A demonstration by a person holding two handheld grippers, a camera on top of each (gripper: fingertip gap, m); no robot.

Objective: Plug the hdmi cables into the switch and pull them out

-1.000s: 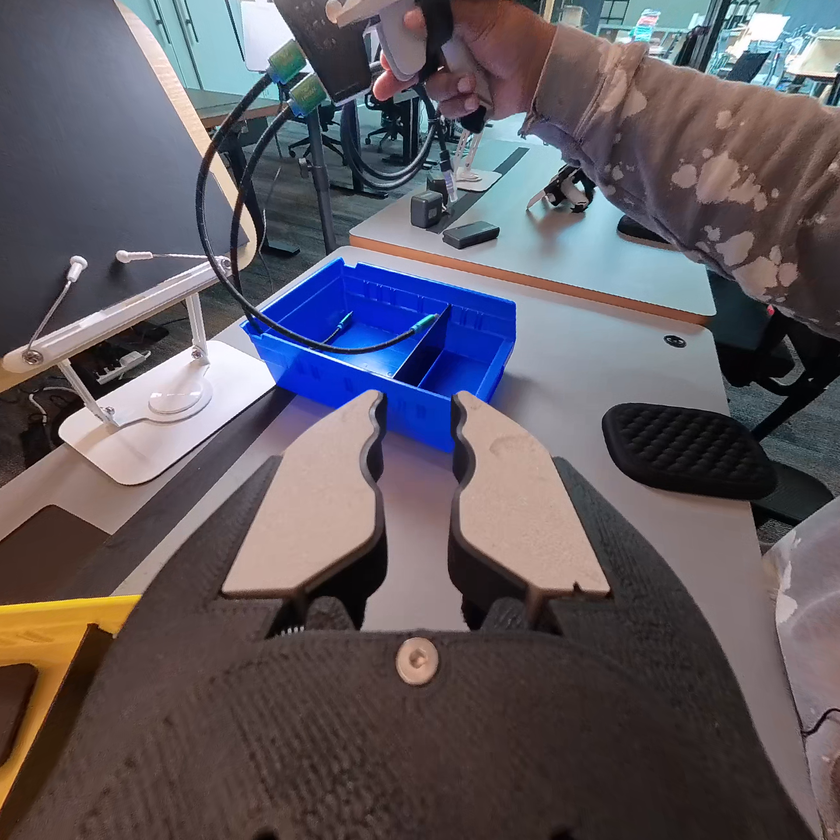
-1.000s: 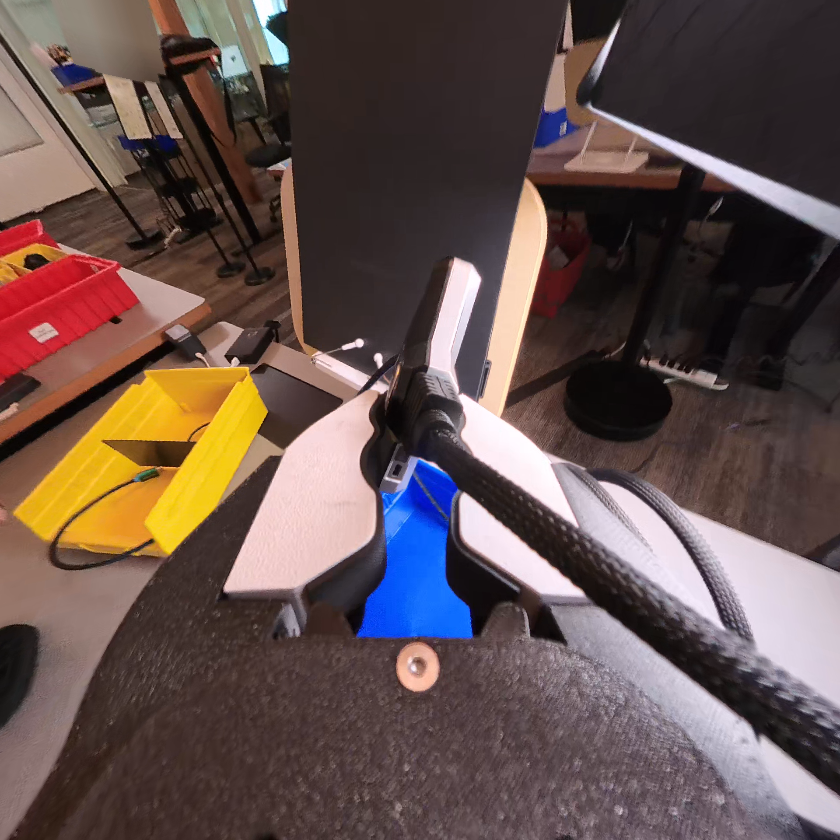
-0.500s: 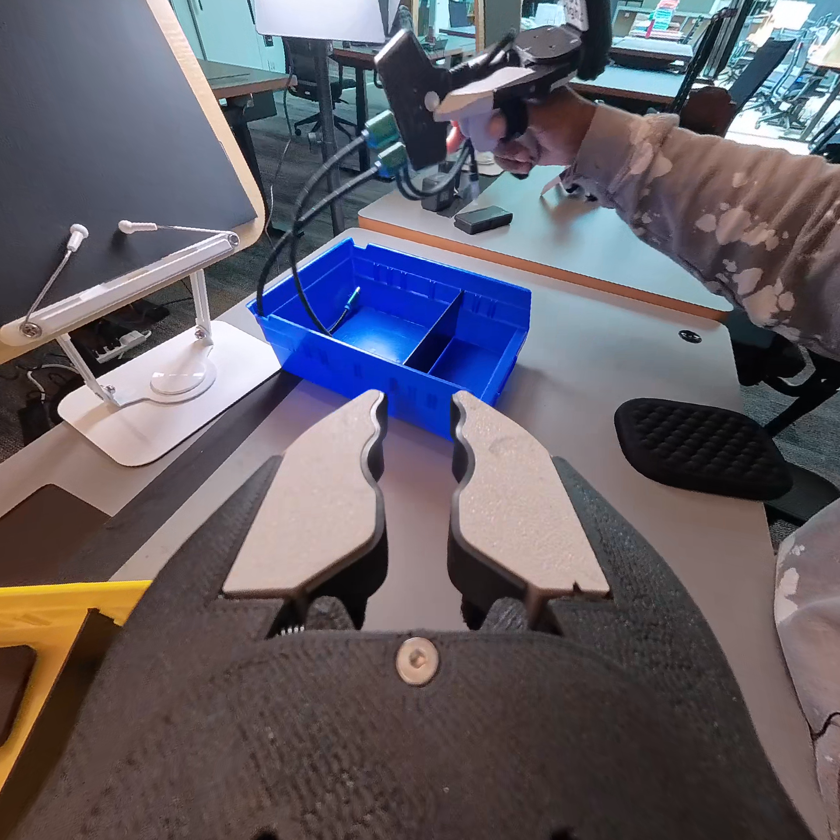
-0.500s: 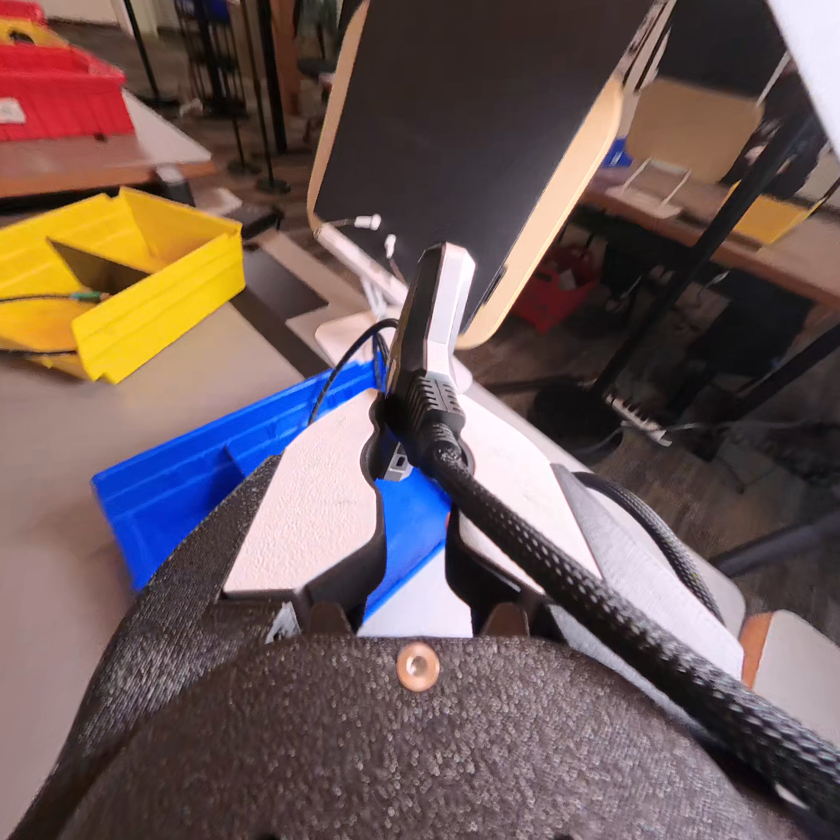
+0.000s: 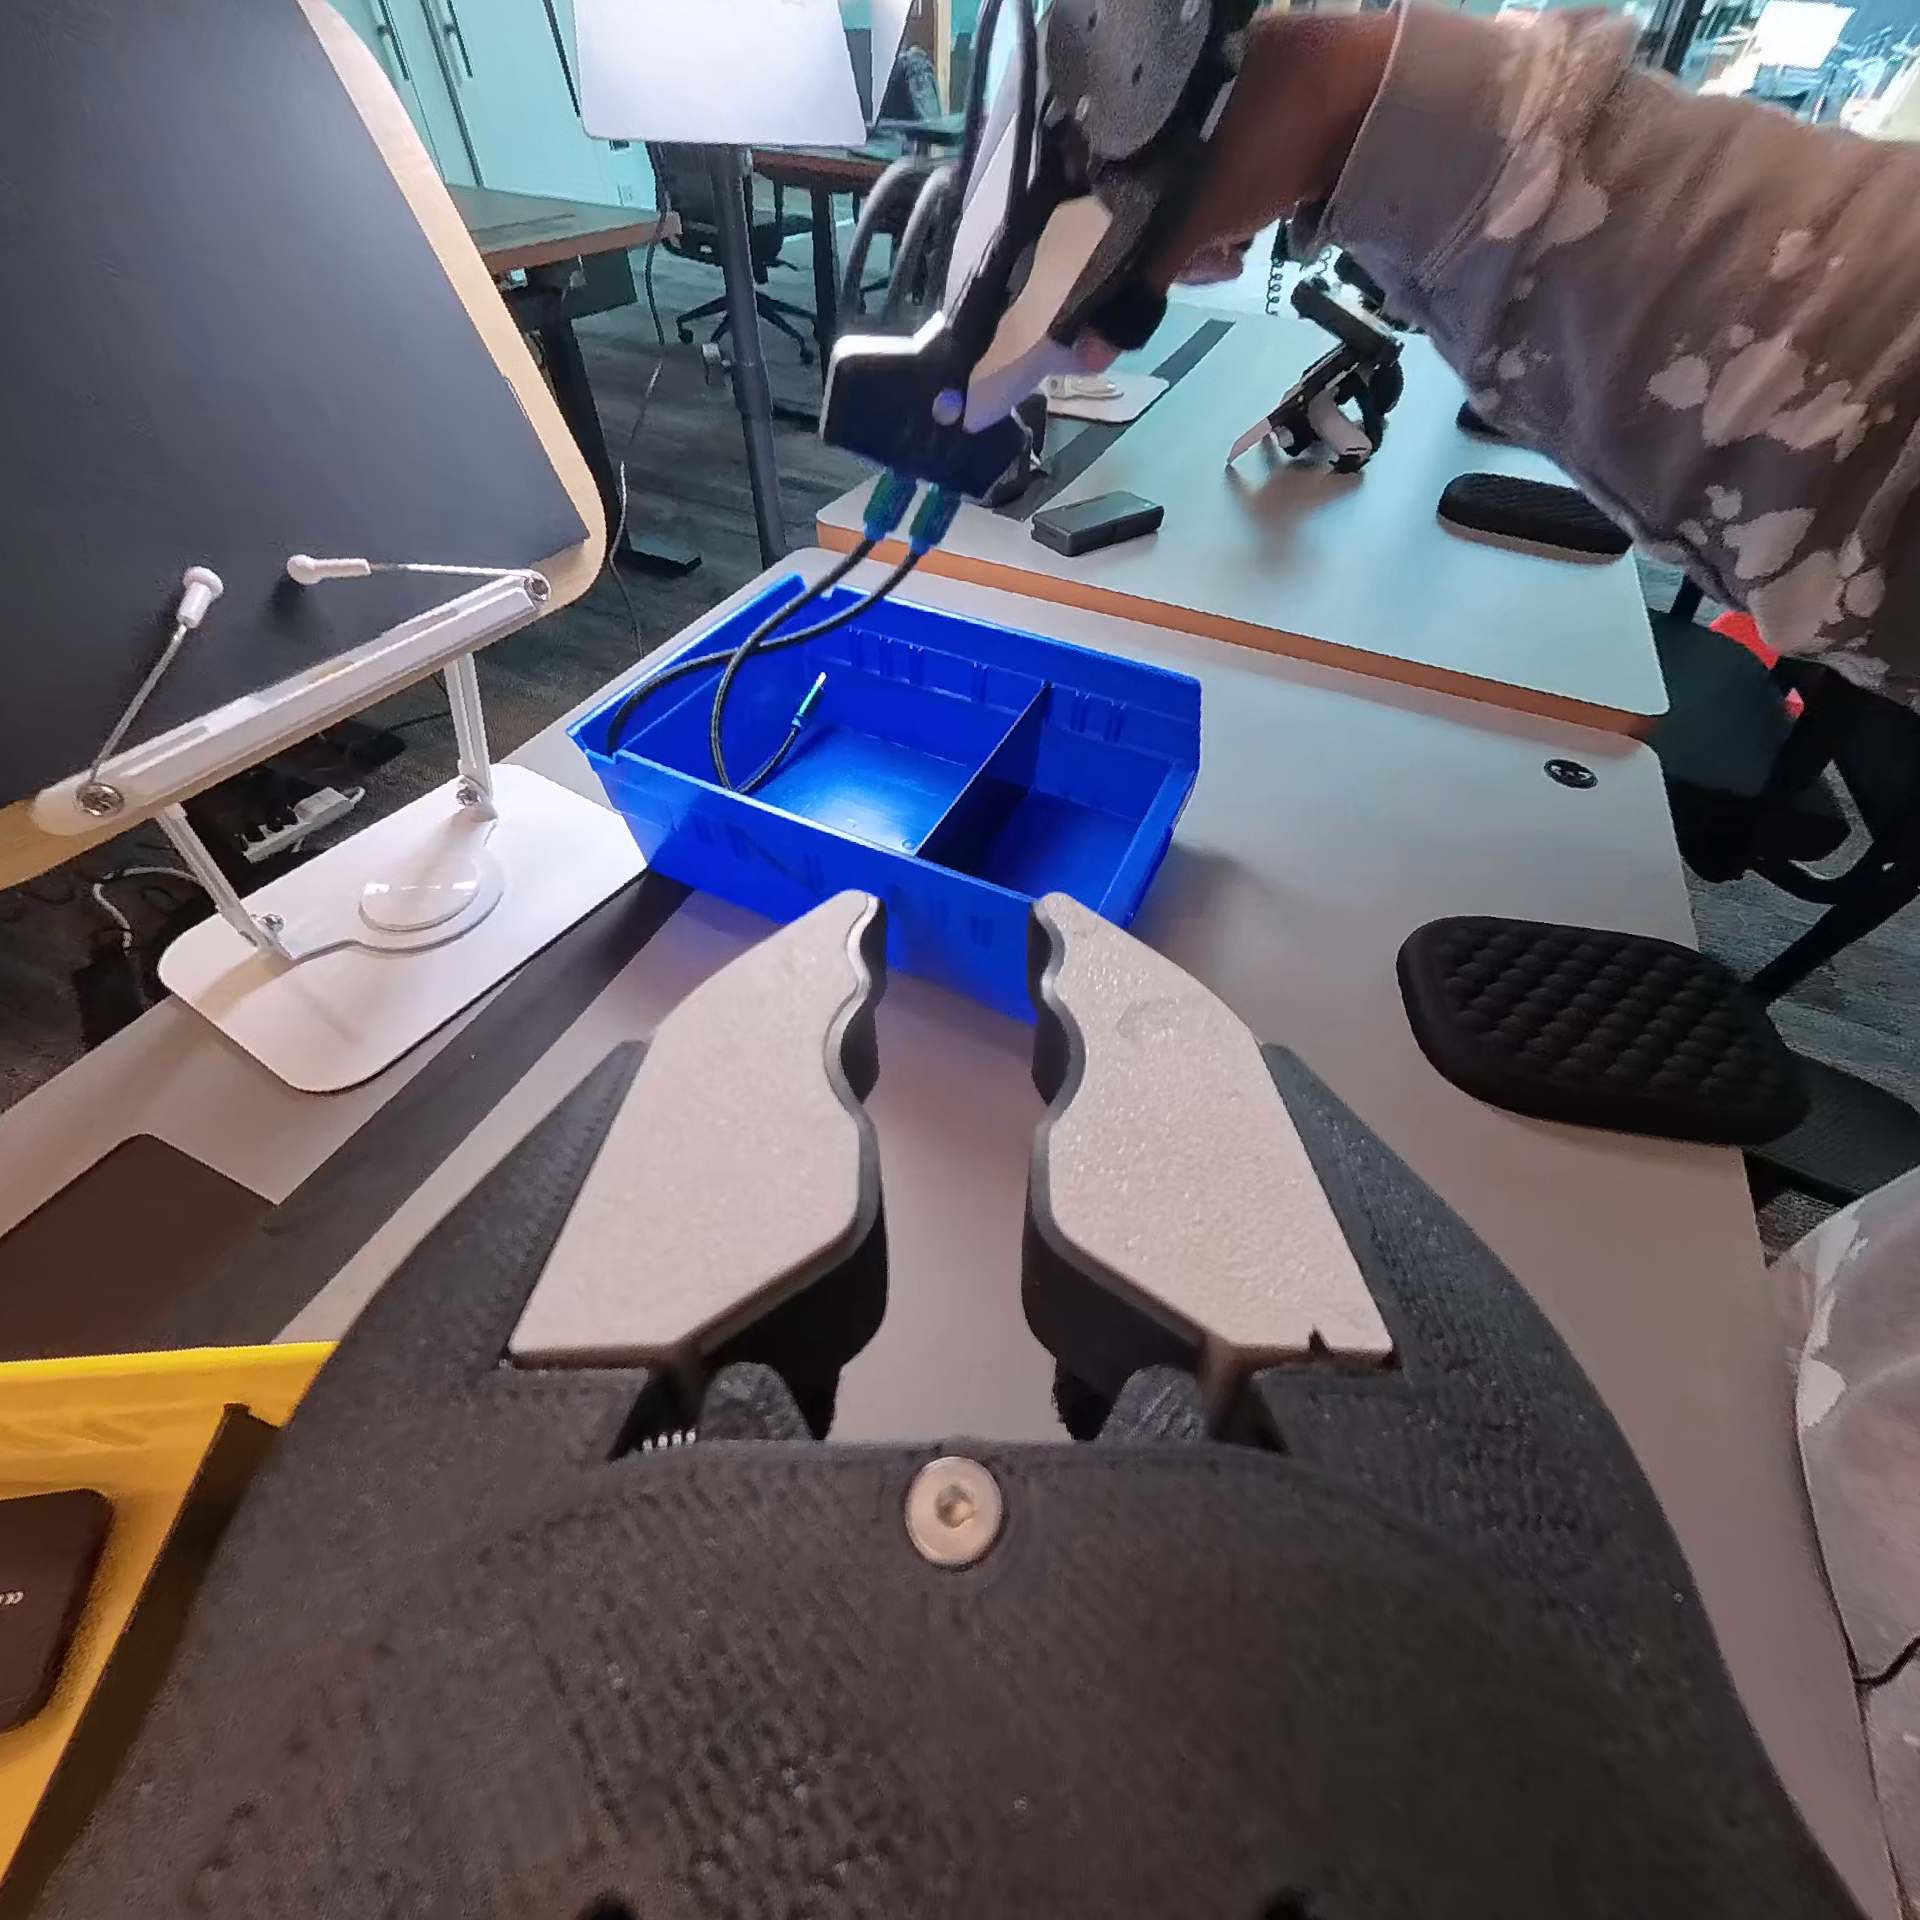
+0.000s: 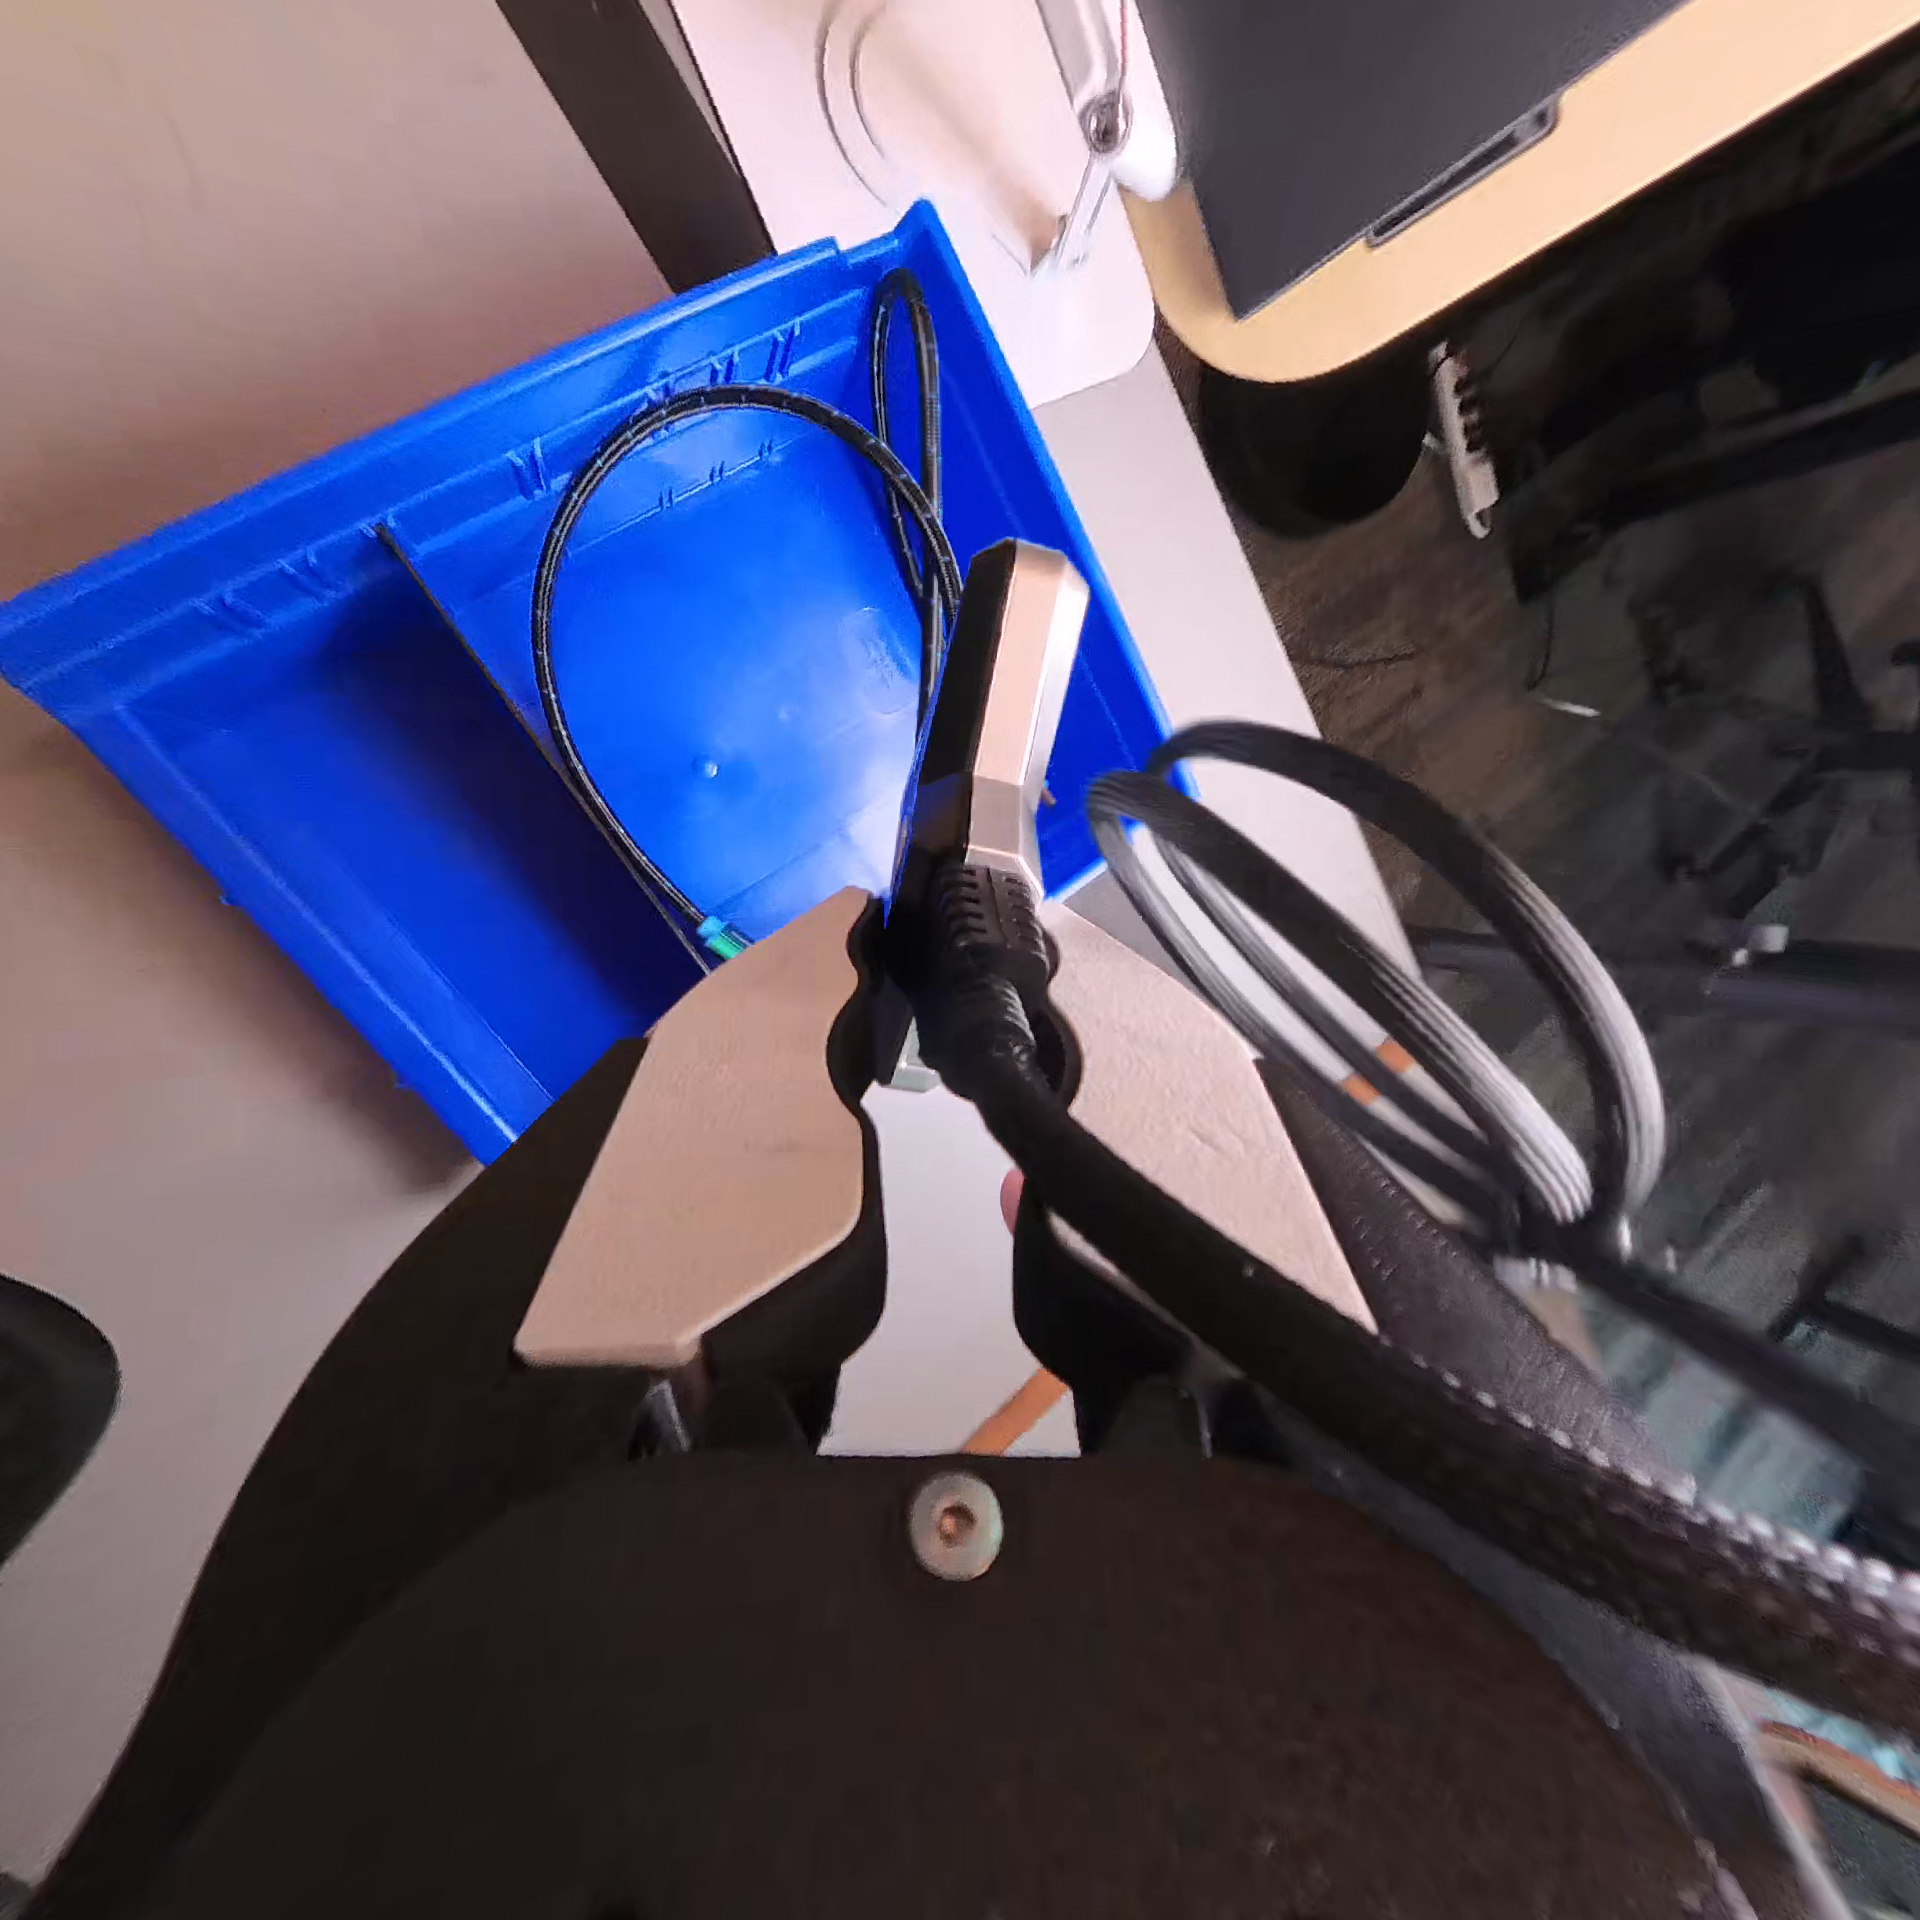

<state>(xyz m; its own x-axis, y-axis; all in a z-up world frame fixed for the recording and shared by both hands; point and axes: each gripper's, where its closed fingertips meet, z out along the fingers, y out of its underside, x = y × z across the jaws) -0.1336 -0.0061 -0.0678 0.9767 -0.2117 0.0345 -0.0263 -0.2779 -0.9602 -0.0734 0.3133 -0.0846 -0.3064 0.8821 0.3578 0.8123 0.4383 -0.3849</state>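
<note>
The right claw (image 6: 961,997) is clamped on the switch (image 6: 997,717), gripping it at its near end, where a thick braided lead (image 6: 1195,1195) runs back over the right finger. It holds the switch in the air above the blue bin (image 5: 1081,862), and both thin cables (image 6: 727,582) hang from the switch's far end down into the bin's compartment directly below the claw. The left claw (image 5: 956,925) is empty, its fingers parted, hovering low over the worktop (image 5: 1351,831) with the bin just ahead of its tips.

The step in hand looks like setting the switch, cables plugged in, down in the bin. To do it well, I would lower the switch slowly and let the slack coil inside the walls rather than over the rim. Keep the thick lead off the bin edge so it cannot tip the switch, and loosen the grip only once the switch rests on the floor.

Count: one switch, two thin cables with green-collared plugs (image 5: 904,514) seated in it, and one loose green plug end (image 6: 722,940) just left of the right claw's tips. There is one blue bin with two compartments, and two claws.
</note>
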